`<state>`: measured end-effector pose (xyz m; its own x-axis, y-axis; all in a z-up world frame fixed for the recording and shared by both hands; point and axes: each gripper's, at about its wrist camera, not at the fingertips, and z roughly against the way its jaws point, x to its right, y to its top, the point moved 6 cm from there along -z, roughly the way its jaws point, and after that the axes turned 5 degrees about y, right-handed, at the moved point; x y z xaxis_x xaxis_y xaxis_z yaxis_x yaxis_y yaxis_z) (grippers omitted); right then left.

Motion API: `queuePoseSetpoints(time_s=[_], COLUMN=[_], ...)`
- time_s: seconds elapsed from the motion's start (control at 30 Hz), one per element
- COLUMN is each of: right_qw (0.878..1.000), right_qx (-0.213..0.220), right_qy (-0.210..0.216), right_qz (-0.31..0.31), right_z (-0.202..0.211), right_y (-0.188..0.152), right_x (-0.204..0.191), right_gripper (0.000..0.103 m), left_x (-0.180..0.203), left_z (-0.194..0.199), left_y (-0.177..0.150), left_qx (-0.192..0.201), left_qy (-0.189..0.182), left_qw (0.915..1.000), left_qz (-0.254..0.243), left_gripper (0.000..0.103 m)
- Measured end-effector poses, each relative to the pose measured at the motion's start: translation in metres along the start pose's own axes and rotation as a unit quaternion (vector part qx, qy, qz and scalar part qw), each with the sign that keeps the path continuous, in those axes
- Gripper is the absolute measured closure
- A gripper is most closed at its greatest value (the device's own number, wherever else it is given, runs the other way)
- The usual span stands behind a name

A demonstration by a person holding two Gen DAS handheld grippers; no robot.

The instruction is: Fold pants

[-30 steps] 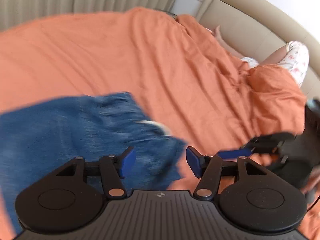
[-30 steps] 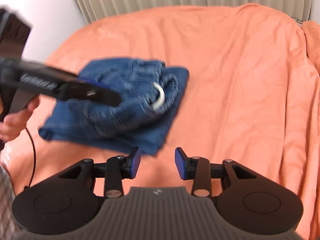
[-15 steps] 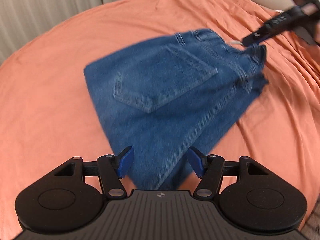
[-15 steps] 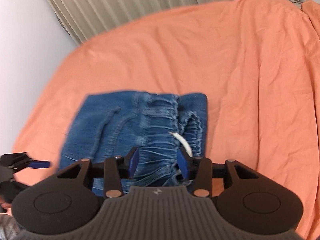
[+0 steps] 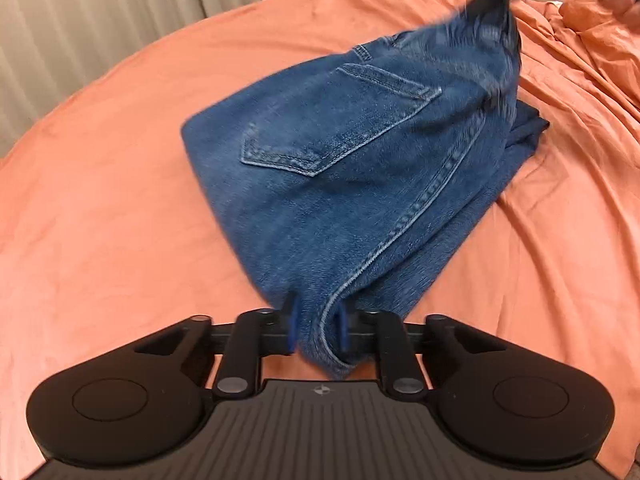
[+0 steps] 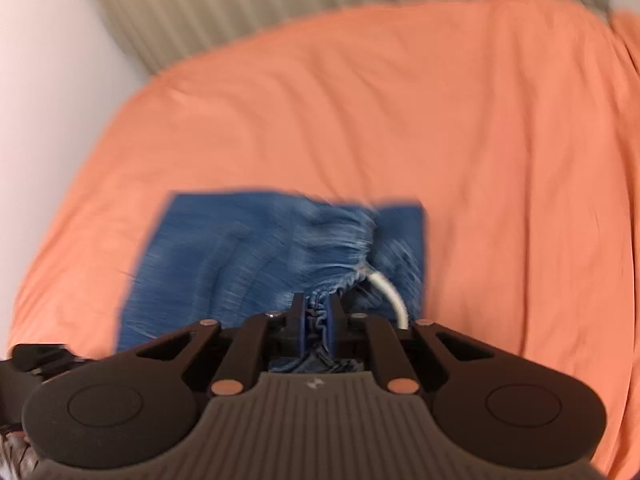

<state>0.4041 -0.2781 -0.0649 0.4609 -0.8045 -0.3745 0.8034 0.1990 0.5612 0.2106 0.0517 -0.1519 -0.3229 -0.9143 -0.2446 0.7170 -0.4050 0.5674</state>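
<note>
left tool [image 5: 318,330]: clenched on the jeans [image 5: 360,168] at a seam edge
right tool [image 6: 316,322]: clenched on the gathered waistband, beside the white cord [image 6: 390,294]
jeans: on the orange bed [image 5: 120,200], far end lifted, pocket side up
handling: likely heavy, soft denim — thick seams and waistband grip best
change: half a second ago both tools were released — now both pinch cloth

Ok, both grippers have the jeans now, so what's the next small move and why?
Probably lift both ends together. The left hand-held gripper is shut on a seam edge of the jeans, and the right hand-held gripper pinches the gathered waistband, while most denim lies bunched on the orange bedspread.
</note>
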Motion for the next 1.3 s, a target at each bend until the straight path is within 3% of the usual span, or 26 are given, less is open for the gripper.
queuePoseSetpoints(time_s=[0.17,0.43,0.6,0.77,0.83,0.87,0.97,1.07,1.13,1.3], right_qw=[0.998,0.998,0.995,0.996,0.997,0.998,0.998,0.996,0.995,0.989], right_qx=[0.034,-0.033,-0.075,-0.07,-0.056,-0.044,-0.003,0.03,0.039,0.033], right_qy=[-0.031,-0.053,-0.055,-0.048,-0.053,-0.048,-0.018,0.01,0.022,0.034], right_qz=[0.048,-0.007,-0.022,-0.027,-0.018,-0.021,-0.06,-0.083,-0.095,-0.144], right_z=[0.036,0.003,-0.028,-0.022,-0.013,-0.008,0.006,0.004,-0.004,-0.035], right_y=[0.003,-0.089,-0.114,-0.105,-0.097,-0.093,-0.077,-0.06,-0.048,-0.038], right_x=[-0.022,0.023,0.039,0.041,0.045,0.046,0.049,0.05,0.052,0.071], right_gripper=[0.101,0.102,0.1,0.085,0.069,0.067,0.065,0.056,0.051,0.051], left_x=[-0.009,-0.016,-0.033,-0.05,-0.055,-0.059,-0.069,-0.076,-0.079,-0.084], left_z=[0.003,-0.003,0.025,0.047,0.046,0.043,0.026,0.007,-0.006,-0.031], left_y=[-0.007,-0.008,0.007,0.032,0.046,0.053,0.072,0.089,0.096,0.099], left_qx=[-0.005,-0.039,-0.026,0.008,0.017,0.021,0.026,0.023,0.022,0.01], left_qy=[0.016,0.005,-0.026,-0.046,-0.047,-0.042,-0.027,-0.027,-0.028,-0.025], left_qw=[0.9998,0.9987,0.9976,0.9939,0.9913,0.9902,0.9854,0.979,0.9757,0.9718], left_qz=[0.014,0.032,0.058,0.1,0.121,0.132,0.166,0.201,0.216,0.234], left_gripper=[0.09,0.089,0.072,0.059,0.058,0.057,0.055,0.055,0.055,0.055])
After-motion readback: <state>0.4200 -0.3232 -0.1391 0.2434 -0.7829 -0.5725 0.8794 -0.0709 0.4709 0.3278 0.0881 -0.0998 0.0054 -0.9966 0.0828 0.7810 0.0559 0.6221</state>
